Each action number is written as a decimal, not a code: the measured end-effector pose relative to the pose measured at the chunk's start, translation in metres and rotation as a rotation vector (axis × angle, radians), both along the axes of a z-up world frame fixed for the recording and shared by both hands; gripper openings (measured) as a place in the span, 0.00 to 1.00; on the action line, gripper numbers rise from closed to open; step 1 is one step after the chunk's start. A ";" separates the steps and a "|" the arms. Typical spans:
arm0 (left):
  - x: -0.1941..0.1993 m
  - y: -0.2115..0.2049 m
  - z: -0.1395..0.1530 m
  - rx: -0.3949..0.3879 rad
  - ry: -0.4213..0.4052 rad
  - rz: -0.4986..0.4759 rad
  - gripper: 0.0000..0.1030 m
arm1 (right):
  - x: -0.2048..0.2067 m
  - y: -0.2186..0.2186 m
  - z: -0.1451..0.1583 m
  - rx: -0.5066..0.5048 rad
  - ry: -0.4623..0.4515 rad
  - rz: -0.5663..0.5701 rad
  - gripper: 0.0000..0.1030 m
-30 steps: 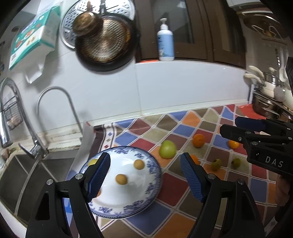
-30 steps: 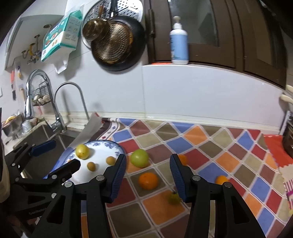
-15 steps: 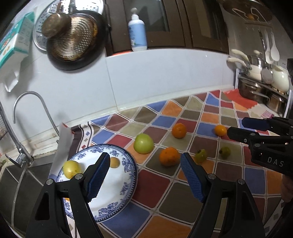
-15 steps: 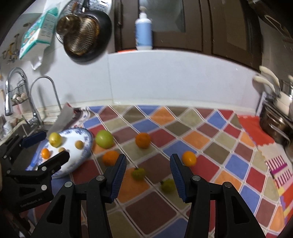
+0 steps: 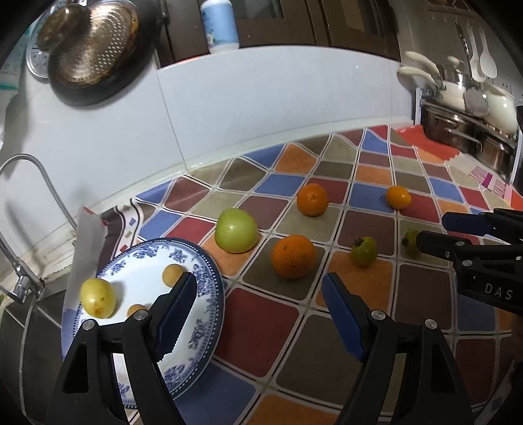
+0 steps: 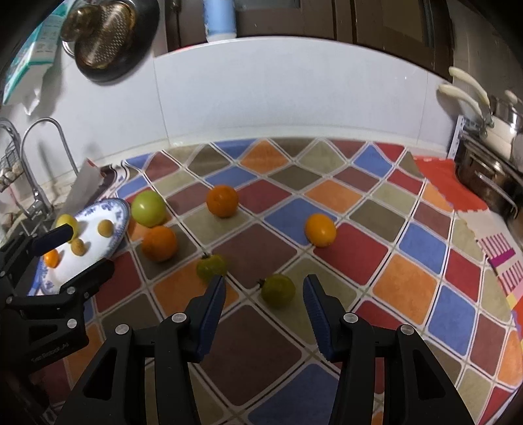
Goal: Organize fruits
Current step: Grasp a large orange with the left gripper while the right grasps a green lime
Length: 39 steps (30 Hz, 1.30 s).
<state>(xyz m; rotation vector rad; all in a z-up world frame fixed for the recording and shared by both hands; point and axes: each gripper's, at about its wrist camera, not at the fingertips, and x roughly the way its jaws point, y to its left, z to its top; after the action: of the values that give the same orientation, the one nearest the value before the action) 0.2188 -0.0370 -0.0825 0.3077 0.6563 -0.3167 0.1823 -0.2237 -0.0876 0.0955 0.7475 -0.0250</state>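
A blue-and-white plate [image 5: 209, 294] [image 6: 117, 225] at the left holds a yellow fruit [image 5: 97, 298] and several small fruits. On the checkered mat lie a green apple [image 5: 236, 230] [image 6: 148, 208], three oranges [image 5: 293, 256] [image 5: 312, 199] [image 5: 398, 196] and two small green fruits [image 6: 211, 267] [image 6: 278, 290]. My left gripper [image 5: 260, 296] is open and empty above the mat beside the plate. My right gripper [image 6: 264, 294] is open, its jaws either side of the nearer small green fruit, a little short of it.
A sink with a tap [image 5: 29, 202] lies left of the plate. Pots and ladles [image 5: 464, 108] stand at the right. A pan [image 5: 94, 55] and a bottle [image 5: 219, 26] are up on the back wall.
Both grippers have swung right, away from the plate. The right gripper has come down close over the nearer small green fruit.
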 end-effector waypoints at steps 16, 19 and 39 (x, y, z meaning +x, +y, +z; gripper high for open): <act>0.046 -0.026 -0.026 -0.008 0.109 -0.077 0.64 | 0.022 -0.006 -0.025 0.025 0.087 0.004 0.44; 0.054 -0.027 -0.028 -0.031 0.141 -0.081 0.57 | 0.026 -0.005 -0.029 0.026 0.097 0.010 0.43; 0.050 -0.030 -0.018 -0.053 0.116 -0.097 0.41 | 0.024 -0.005 -0.026 0.018 0.079 0.020 0.30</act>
<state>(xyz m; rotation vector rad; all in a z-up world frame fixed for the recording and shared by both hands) 0.2691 -0.0669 -0.1006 0.2725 0.7474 -0.4461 0.2066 -0.2289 -0.1135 0.1043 0.8279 -0.0033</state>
